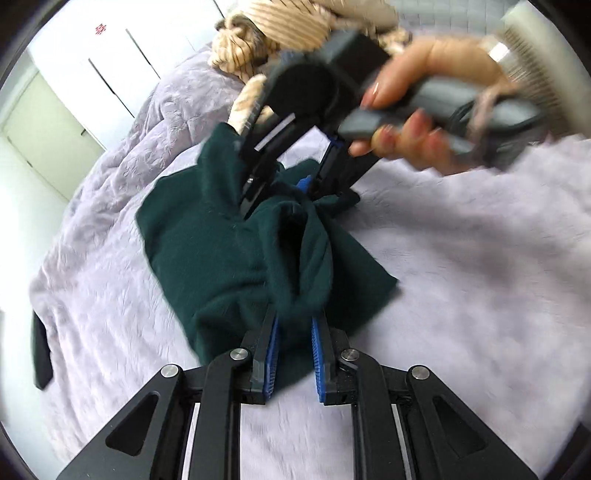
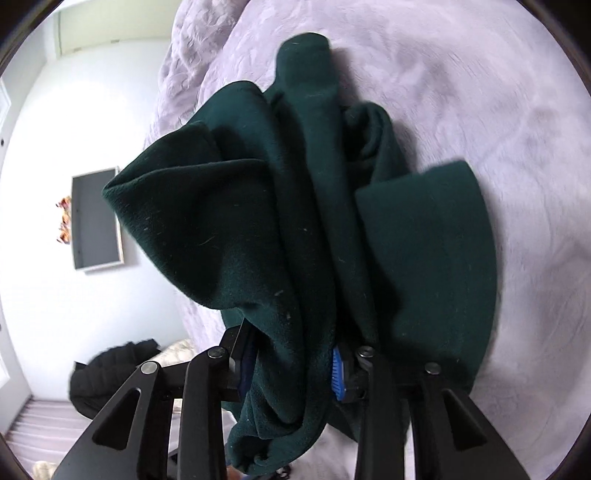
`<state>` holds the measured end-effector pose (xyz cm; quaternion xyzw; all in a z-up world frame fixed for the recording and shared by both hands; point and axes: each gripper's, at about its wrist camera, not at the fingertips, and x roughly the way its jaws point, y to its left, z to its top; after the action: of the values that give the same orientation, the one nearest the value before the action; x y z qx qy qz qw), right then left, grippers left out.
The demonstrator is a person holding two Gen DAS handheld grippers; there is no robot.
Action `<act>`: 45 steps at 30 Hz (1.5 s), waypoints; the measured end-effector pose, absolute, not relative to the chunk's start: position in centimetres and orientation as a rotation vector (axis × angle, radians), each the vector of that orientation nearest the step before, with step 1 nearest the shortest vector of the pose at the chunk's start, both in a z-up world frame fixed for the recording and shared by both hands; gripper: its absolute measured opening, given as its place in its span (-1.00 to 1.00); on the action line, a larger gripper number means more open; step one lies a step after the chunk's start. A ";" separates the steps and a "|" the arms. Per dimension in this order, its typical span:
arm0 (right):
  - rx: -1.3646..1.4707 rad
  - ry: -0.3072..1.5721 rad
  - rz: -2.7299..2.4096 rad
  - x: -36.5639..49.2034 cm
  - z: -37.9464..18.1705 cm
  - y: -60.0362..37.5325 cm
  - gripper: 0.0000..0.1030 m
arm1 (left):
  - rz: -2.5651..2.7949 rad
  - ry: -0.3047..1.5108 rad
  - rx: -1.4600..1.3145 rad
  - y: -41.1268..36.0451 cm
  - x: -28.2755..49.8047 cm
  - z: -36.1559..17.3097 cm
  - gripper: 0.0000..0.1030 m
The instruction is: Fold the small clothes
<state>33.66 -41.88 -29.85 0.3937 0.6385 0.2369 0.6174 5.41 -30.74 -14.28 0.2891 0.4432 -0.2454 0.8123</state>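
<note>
A dark green fleece garment (image 1: 207, 240) lies crumpled on a lilac bedcover (image 1: 461, 277). In the left wrist view my left gripper (image 1: 294, 321) is shut on a raised fold at its near edge, the cloth pinched between the blue pads. Just beyond, a hand (image 1: 424, 74) holds my right gripper (image 1: 284, 195), whose fingers reach down into the garment's far side. In the right wrist view the green garment (image 2: 229, 229) bunches up through my right gripper (image 2: 291, 362). The cloth fills the gap between its pads (image 2: 337, 373) and hides the fingertips.
A pile of beige striped clothes (image 1: 288, 29) lies at the bed's far end. A black item (image 1: 40, 354) sits at the left edge of the bed. Beside the bed, a black jacket (image 2: 110, 369) lies on the floor below a framed panel (image 2: 96, 218).
</note>
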 end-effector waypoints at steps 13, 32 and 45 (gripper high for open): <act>0.614 1.388 0.358 30.3 -23.3 -43.6 0.37 | -0.348 1.288 0.396 -24.4 12.9 -20.2 -0.69; 0.747 1.470 0.331 18.6 -25.1 -46.5 -0.77 | -0.354 1.328 0.104 -22.5 15.1 -16.4 -0.69; 0.295 1.367 0.170 33.1 -21.8 -43.2 0.33 | -0.362 1.386 0.212 -25.8 12.4 -19.3 -0.68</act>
<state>33.10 -43.18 -21.76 0.1355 0.6282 0.0780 0.7622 12.42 -25.84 -19.26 0.0968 0.6340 -0.1657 0.7492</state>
